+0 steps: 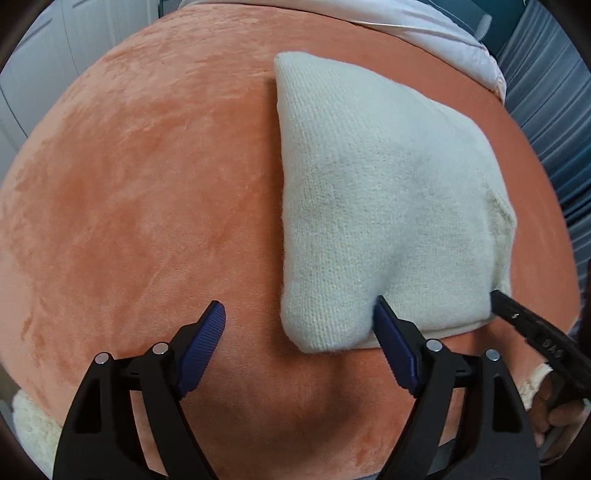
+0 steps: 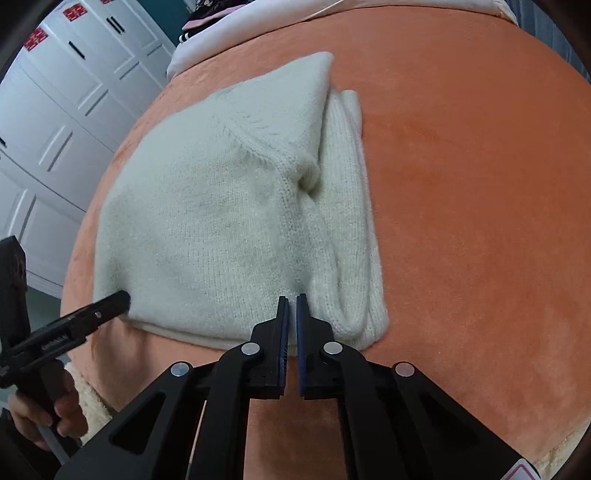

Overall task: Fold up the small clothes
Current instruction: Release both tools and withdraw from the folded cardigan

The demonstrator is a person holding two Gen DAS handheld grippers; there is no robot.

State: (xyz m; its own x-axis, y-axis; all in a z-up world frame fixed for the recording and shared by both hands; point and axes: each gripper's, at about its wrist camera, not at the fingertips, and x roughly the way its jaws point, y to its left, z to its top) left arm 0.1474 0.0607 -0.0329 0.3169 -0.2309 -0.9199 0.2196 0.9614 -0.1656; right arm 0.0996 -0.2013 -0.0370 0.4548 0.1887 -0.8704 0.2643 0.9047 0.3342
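A cream knit sweater (image 1: 388, 206) lies folded into a thick block on the orange plush surface (image 1: 140, 206). My left gripper (image 1: 299, 317) is open, its jaws wide apart around the sweater's near left corner, the right finger pressed into the near edge. In the right wrist view the sweater (image 2: 221, 221) shows its folded layers stacked along its right side. My right gripper (image 2: 292, 301) is shut on the sweater's near edge. The left gripper's finger (image 2: 110, 301) shows at the sweater's near left corner.
White cupboard doors (image 2: 62, 122) stand to the left. White bedding (image 1: 424, 33) lies past the far edge of the orange surface. A cream fleece cover (image 1: 33, 432) hangs below the near edge. Blue striped fabric (image 1: 546, 110) is at the right.
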